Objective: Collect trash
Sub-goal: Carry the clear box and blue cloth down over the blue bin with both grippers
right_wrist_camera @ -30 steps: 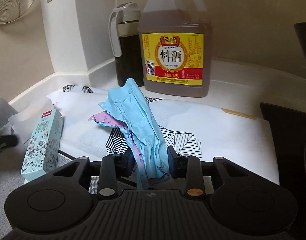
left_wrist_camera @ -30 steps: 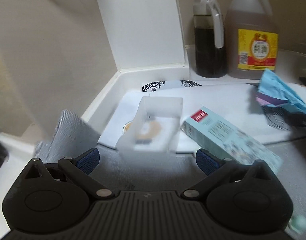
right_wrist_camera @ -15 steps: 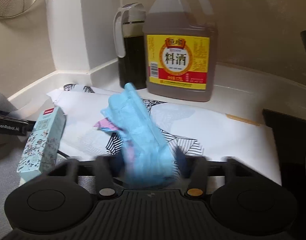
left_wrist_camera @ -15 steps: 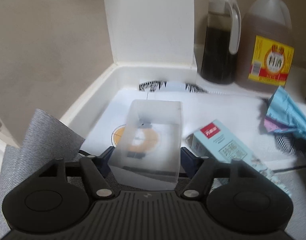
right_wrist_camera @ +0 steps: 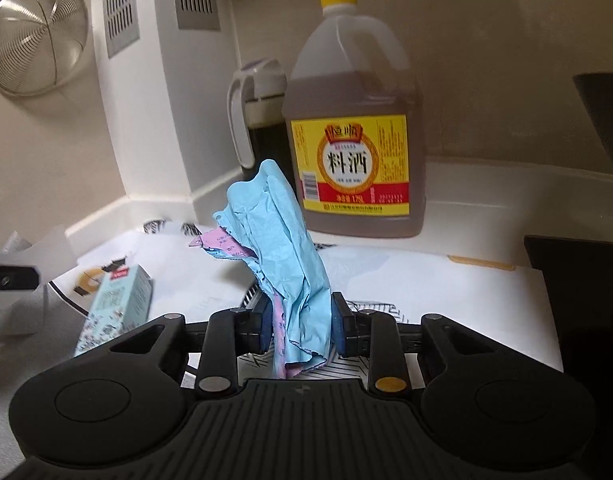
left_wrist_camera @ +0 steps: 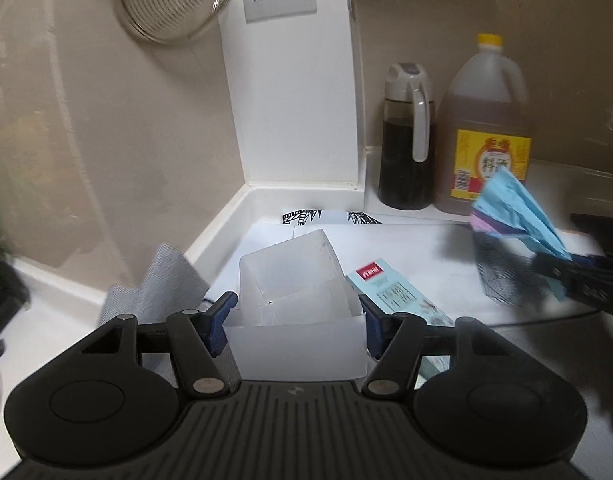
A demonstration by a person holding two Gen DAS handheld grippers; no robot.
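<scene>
Left wrist view: the left gripper [left_wrist_camera: 294, 326] has its 2 blue pads squeezing a translucent plastic box [left_wrist_camera: 296, 300] from both sides, and the box tips up off the white paper sheet [left_wrist_camera: 406, 248].
Left jaws: they have just been closing, with the box between them.
Beside the box: a light blue carton [left_wrist_camera: 398, 294] lies flat just to its right; a grey cloth [left_wrist_camera: 162, 284] sits to its left.
Far right: the right gripper [left_wrist_camera: 562, 276] carries a blue crumpled wrapper [left_wrist_camera: 514, 208], a little blurred.
Back corner: a dark sauce bottle [left_wrist_camera: 406, 148] and a cooking wine jug [left_wrist_camera: 486, 128] stand side by side.

Right wrist view: the right gripper [right_wrist_camera: 302, 328] pinches the blue crumpled wrapper [right_wrist_camera: 282, 248], which stands upright with a pink slip folded in.
Right jaws: they have just been closing on that wrapper.
Left edge: the light blue carton [right_wrist_camera: 114, 308] lies on the paper.
Behind: the cooking wine jug [right_wrist_camera: 354, 132] is close in front of the wall.
</scene>
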